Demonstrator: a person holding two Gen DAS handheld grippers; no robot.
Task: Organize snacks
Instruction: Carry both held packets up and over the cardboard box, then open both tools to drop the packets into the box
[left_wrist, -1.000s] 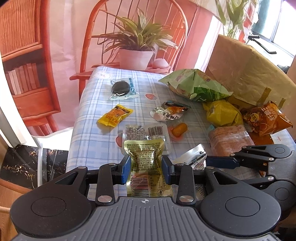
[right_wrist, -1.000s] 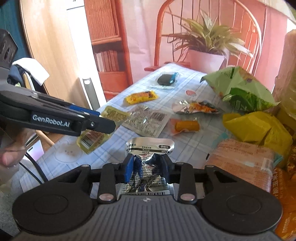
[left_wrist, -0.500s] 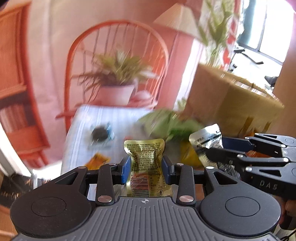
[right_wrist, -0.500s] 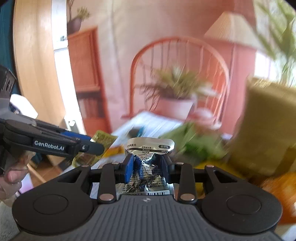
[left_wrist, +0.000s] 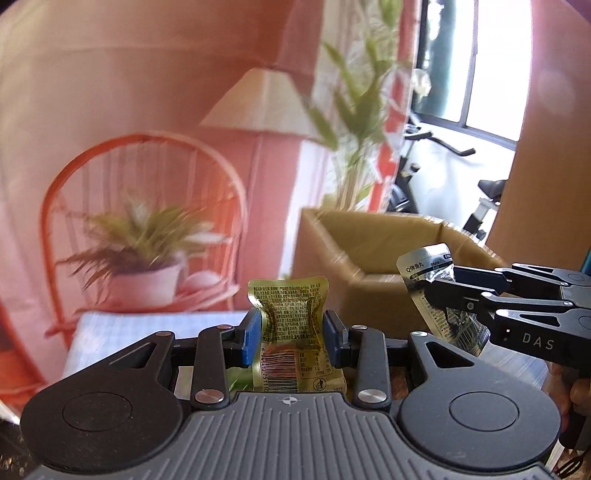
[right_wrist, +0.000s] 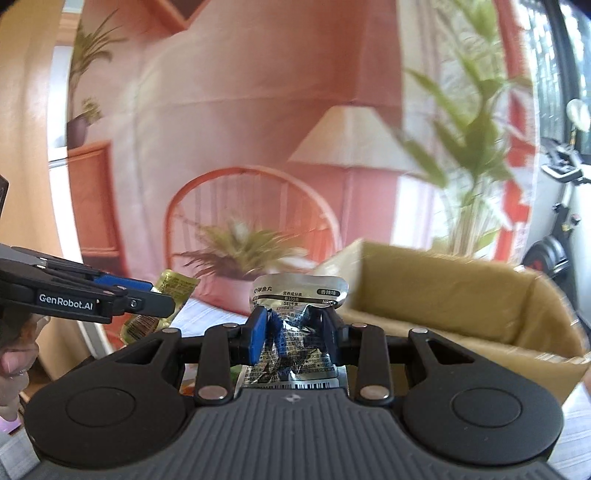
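Observation:
My left gripper (left_wrist: 291, 338) is shut on a gold snack packet (left_wrist: 291, 314), held upright between its blue pads, high above the table. The right gripper (right_wrist: 295, 334) is shut on a crumpled silver snack packet (right_wrist: 299, 295). In the left wrist view the right gripper (left_wrist: 443, 291) comes in from the right, with the silver packet (left_wrist: 424, 266) in front of an open cardboard box (left_wrist: 369, 251). From the right wrist view the left gripper (right_wrist: 162, 306) with the gold packet (right_wrist: 173, 282) is at the left, and the box (right_wrist: 443, 295) lies ahead to the right.
The checked tablecloth (left_wrist: 147, 325) shows low at the left, with a potted plant (left_wrist: 147, 258) on an orange chair behind it. A printed backdrop with a lamp fills the back. An exercise bike (left_wrist: 461, 177) stands by the window. A hand (right_wrist: 14, 354) grips the left tool.
Both grippers have risen from the table with their packets and swung toward the cardboard box. The snacks lying on the table have dropped out of view.

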